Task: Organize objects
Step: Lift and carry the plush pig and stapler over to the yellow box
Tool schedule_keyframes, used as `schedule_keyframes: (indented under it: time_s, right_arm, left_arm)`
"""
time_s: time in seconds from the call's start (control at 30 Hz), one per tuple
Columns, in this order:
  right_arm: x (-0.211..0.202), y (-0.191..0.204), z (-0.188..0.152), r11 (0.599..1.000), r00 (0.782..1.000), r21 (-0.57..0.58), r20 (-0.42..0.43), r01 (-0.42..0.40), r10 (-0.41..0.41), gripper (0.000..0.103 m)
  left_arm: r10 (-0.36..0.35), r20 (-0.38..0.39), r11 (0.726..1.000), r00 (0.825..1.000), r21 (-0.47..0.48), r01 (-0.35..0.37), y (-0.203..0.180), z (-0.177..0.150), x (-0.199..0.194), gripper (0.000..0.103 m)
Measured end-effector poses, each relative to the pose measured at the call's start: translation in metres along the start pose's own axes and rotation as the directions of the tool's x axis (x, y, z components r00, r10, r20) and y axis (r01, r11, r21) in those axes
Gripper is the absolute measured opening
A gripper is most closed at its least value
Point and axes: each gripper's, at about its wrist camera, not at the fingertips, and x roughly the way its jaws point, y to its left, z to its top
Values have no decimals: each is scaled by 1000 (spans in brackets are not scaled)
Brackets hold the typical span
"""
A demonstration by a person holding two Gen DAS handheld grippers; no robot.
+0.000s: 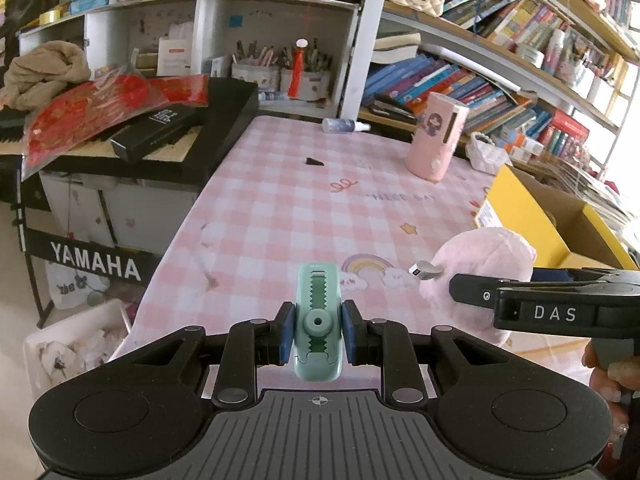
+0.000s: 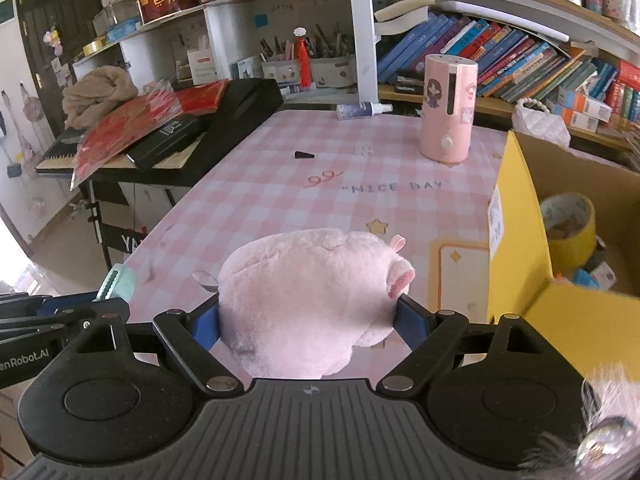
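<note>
My left gripper point(image 1: 317, 330) is shut on a mint-green correction tape dispenser point(image 1: 318, 320) and holds it over the near edge of the pink checked table point(image 1: 288, 200). The dispenser also shows at the left of the right wrist view point(image 2: 118, 282). My right gripper point(image 2: 308, 322) is shut on a pink plush toy point(image 2: 308, 292), which fills the space between its blue pads. The plush also shows at the right of the left wrist view point(image 1: 480, 264), with the right gripper's black arm across it.
A yellow cardboard box point(image 2: 520, 240) with a tape roll point(image 2: 568, 224) inside stands at the right. A pink humidifier point(image 2: 448, 108), a small spray bottle point(image 2: 360, 111) and a small black piece point(image 2: 304, 155) sit on the table. A Yamaha keyboard point(image 1: 160, 136) is at the left.
</note>
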Motion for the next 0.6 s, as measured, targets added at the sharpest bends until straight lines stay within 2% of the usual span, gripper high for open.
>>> schedule_keyframes:
  time_s: [0.6]
  right_arm:
    - [-61,4,-68,991,997,113,-16,78,-76,84]
  left_arm:
    - [-87,-36,988,996,124,91,-23,-41,-40,23]
